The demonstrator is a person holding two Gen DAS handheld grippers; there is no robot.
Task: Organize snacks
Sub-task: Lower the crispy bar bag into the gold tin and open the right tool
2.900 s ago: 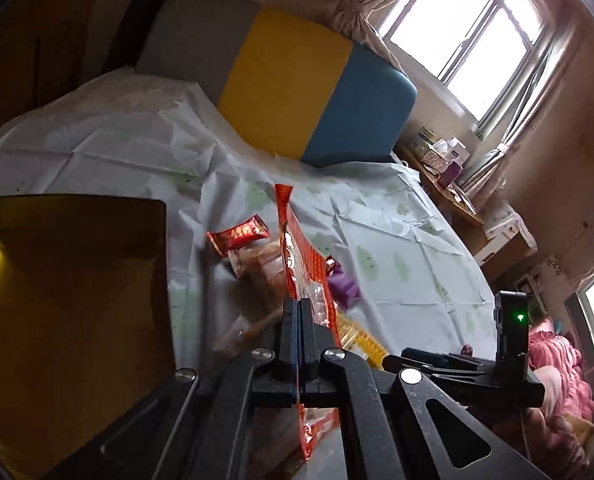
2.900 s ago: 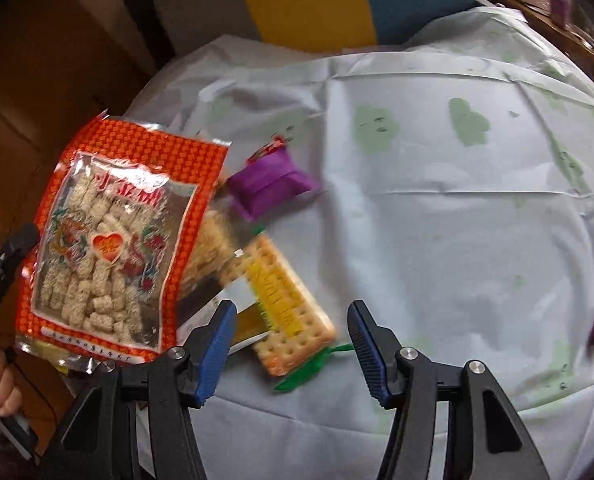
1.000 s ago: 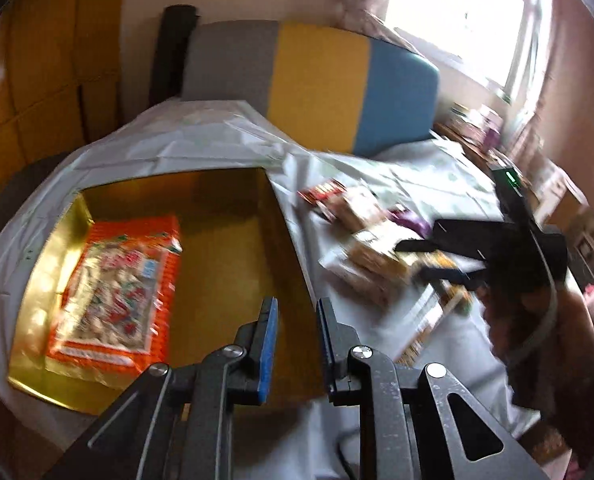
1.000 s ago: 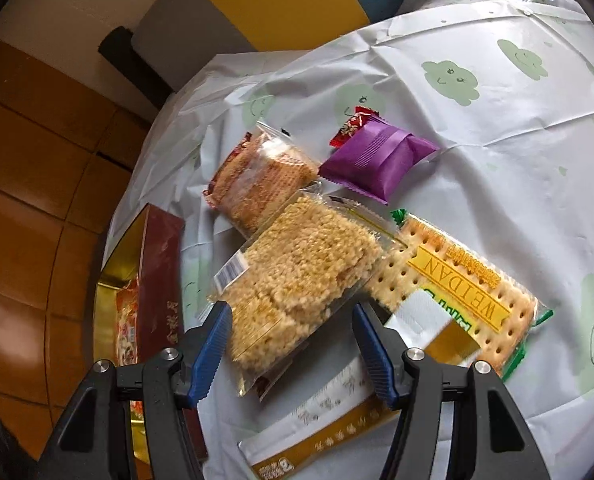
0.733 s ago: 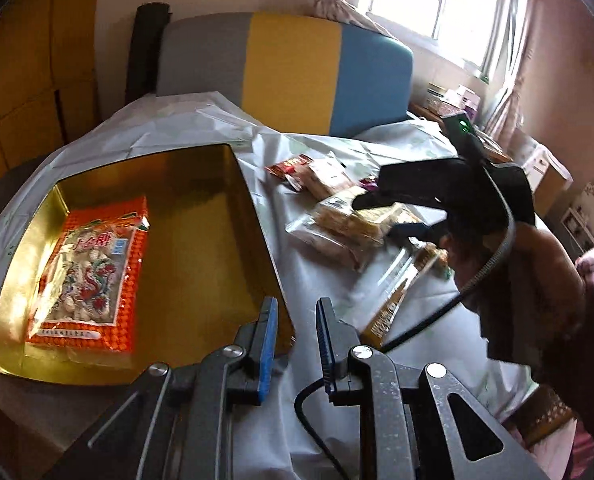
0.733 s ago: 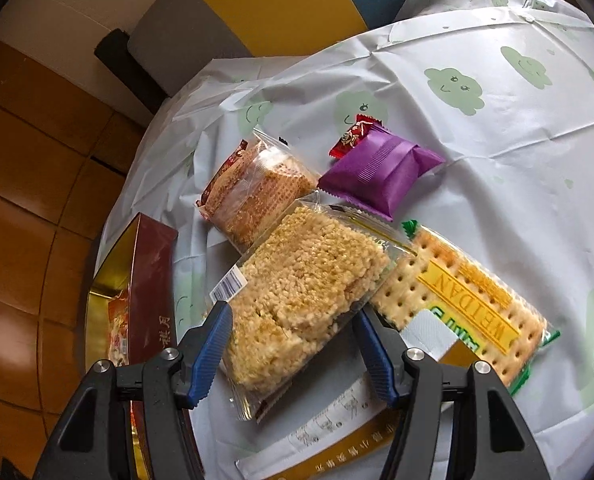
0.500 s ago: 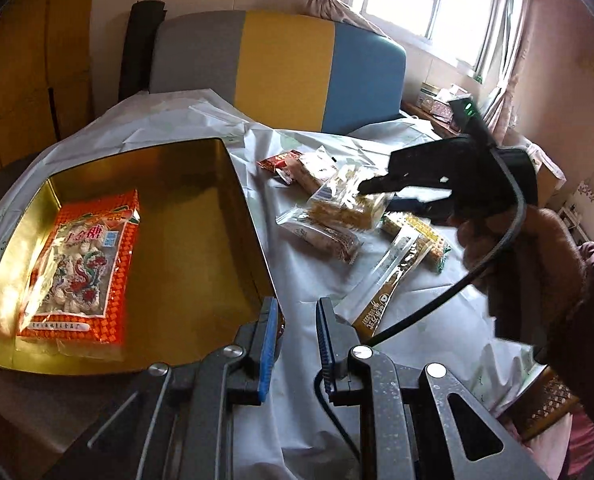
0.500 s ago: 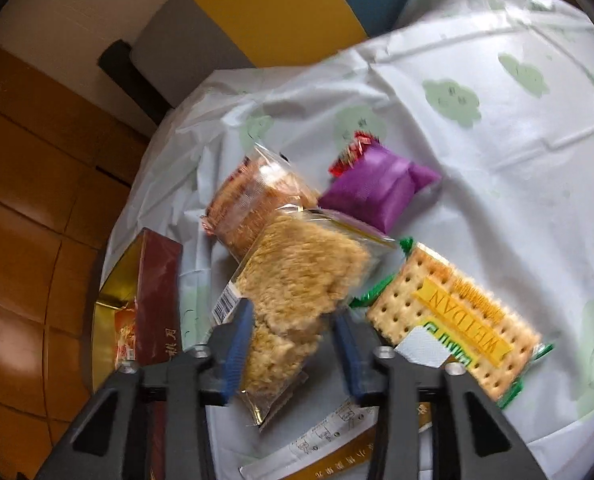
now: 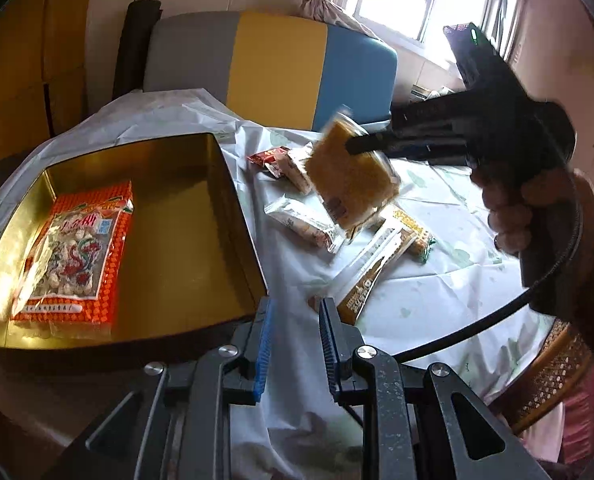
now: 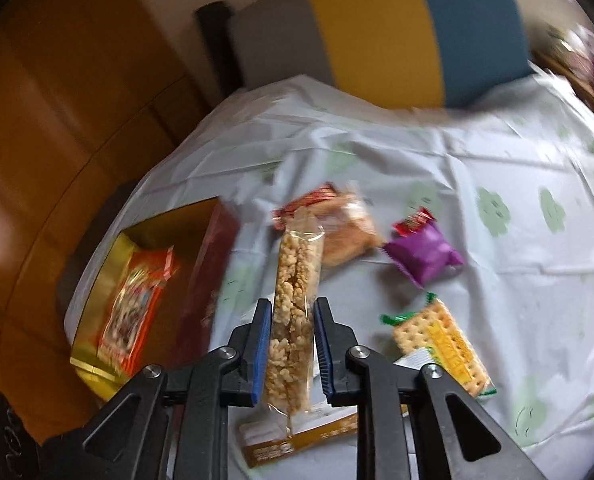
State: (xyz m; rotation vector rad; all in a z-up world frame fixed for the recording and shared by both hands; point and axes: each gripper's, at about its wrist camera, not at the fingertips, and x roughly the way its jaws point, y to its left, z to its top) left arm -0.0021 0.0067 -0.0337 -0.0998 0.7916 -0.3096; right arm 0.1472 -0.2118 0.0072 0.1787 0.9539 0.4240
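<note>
Right wrist view showed the right gripper (image 10: pixel 290 344) clamped on a clear plastic pack of puffed-rice cake (image 10: pixel 295 304), its lumpy golden block held edge-on and lifted off the surface (image 10: pixel 497 160). In the left wrist view the same pack (image 9: pixel 353 176) hung in the air as a flat square slab, a barcode label near its lower edge, above the other snacks and to the right of the tin. The left gripper (image 9: pixel 295 344) held nothing, its blue ribbed pads standing a narrow gap apart, over the tin's near corner.

The tin (image 9: pixel 233 200) was a shallow rectangular box, shiny gold inside and dark red outside. One snack lay flat in it against its left side: an orange checkered bag (image 9: pixel 77 248) with a clear window showing pale pieces.

The surface wore a creased white plastic cloth printed with pale green shapes. On it lay six loose items: one small red wrapper (image 10: pixel 313 198), one clear pack of brownish biscuits (image 10: pixel 349 232), one puffy purple foil pouch (image 10: pixel 425 254), one cracker pack (image 10: pixel 441 344) with yellow label and green ends, one long gold-and-white sachet (image 9: pixel 371 276), and one white bar (image 9: pixel 305 224) in crinkly film.
</note>
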